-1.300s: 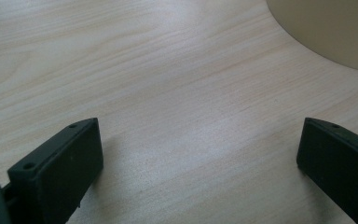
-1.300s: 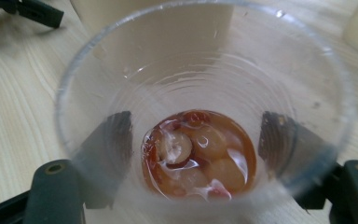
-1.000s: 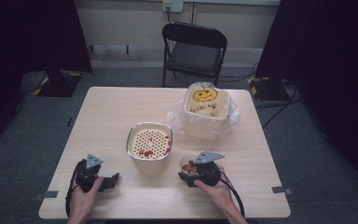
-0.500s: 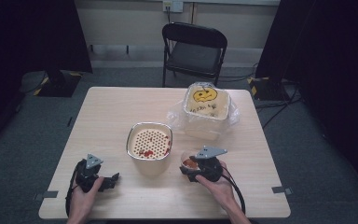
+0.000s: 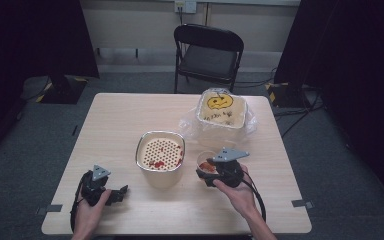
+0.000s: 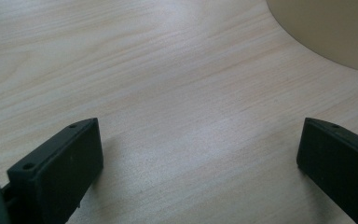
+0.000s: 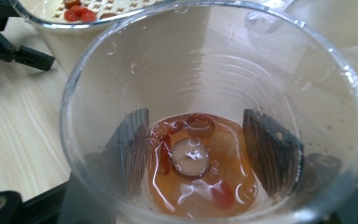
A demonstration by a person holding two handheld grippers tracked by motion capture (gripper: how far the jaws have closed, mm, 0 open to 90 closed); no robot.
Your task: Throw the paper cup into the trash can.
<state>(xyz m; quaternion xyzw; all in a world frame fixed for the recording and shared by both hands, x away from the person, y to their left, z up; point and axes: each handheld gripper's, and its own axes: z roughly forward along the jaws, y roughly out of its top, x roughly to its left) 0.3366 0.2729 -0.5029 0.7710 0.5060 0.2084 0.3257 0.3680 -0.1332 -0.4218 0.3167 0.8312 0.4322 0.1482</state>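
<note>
My right gripper is shut on a clear plastic cup just right of the cream strainer pot. In the right gripper view the cup is tilted toward the camera, with orange liquid and red fruit pieces pooled at its bottom; both jaws press its outer wall. The strainer pot rim shows at top left with red bits on its perforated insert. My left gripper rests open on the table near the front left; its jaws stand wide apart over bare wood, with the pot's side ahead.
A lidded tub with a yellow face drawn on it sits in a plastic bag at the back right of the wooden table. A black folding chair stands behind the table. The left gripper appears far off in the right gripper view.
My right gripper has moved forward and slightly up with the cup, closer to the strainer pot, tilting the cup. The left gripper has stayed still.
</note>
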